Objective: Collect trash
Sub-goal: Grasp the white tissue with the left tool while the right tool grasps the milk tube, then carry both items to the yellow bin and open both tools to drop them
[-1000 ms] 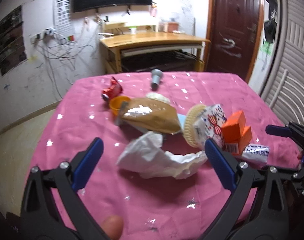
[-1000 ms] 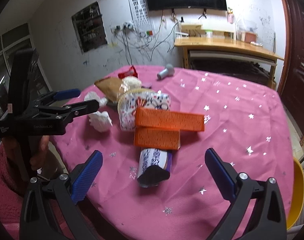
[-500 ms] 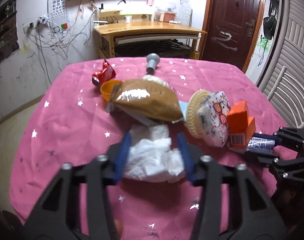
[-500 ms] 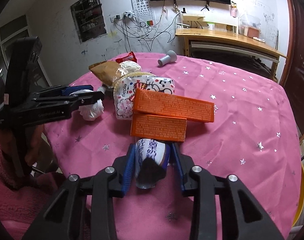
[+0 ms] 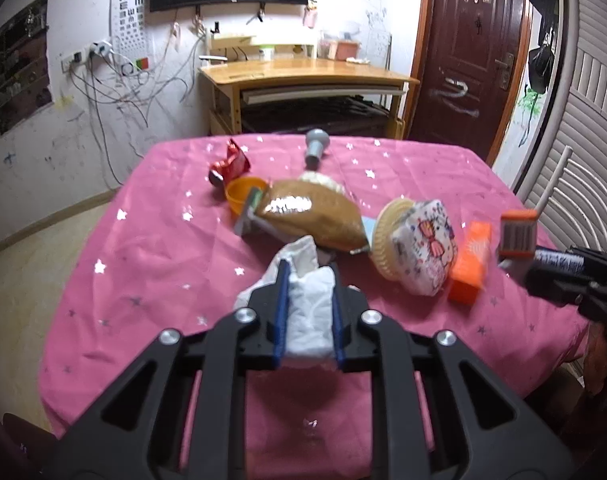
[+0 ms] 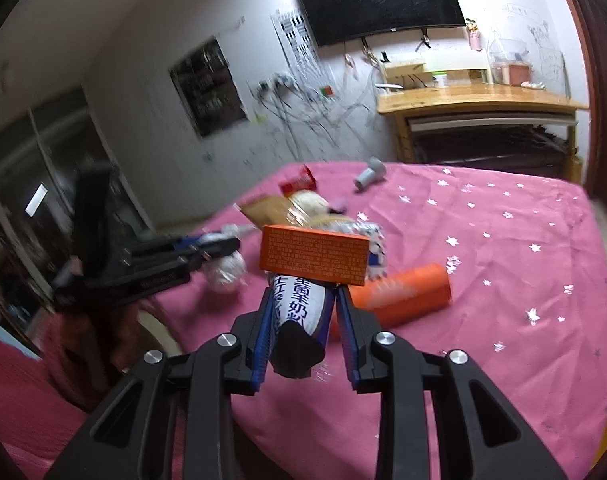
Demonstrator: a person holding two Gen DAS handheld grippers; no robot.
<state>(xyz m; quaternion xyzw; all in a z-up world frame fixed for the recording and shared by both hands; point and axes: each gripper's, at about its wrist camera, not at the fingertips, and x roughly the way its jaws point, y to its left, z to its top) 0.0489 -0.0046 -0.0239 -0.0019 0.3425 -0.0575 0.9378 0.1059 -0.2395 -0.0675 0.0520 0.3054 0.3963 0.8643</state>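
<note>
A crumpled white tissue (image 5: 309, 312) sits between the blue pads of my left gripper (image 5: 308, 276). The jaws are closing and the pads press on it, just above the pink tablecloth (image 5: 151, 240). My right gripper (image 6: 303, 296) is also closing, its pads squeezing a white and blue milk packet (image 6: 299, 312) held slightly off the cloth. One orange box (image 6: 313, 254) rests across the packet's far end. A second orange box (image 6: 399, 294) lies blurred on the cloth beside it. The right wrist view shows the left gripper (image 6: 223, 248) with the tissue at the left.
Behind the tissue lie a brown paper bag (image 5: 311, 216), a patterned wrapped pack (image 5: 423, 252), an orange bowl (image 5: 241, 192), a red wrapper (image 5: 231, 160) and a grey handle-shaped object (image 5: 315, 146). A wooden desk (image 5: 303, 72) stands beyond the table; a white chair (image 5: 551, 196) is at the right.
Both grippers went from wide open to closed, the left on the tissue, the right on the milk packet. The packet has risen a little, carrying one orange box; the other box shifted aside.
</note>
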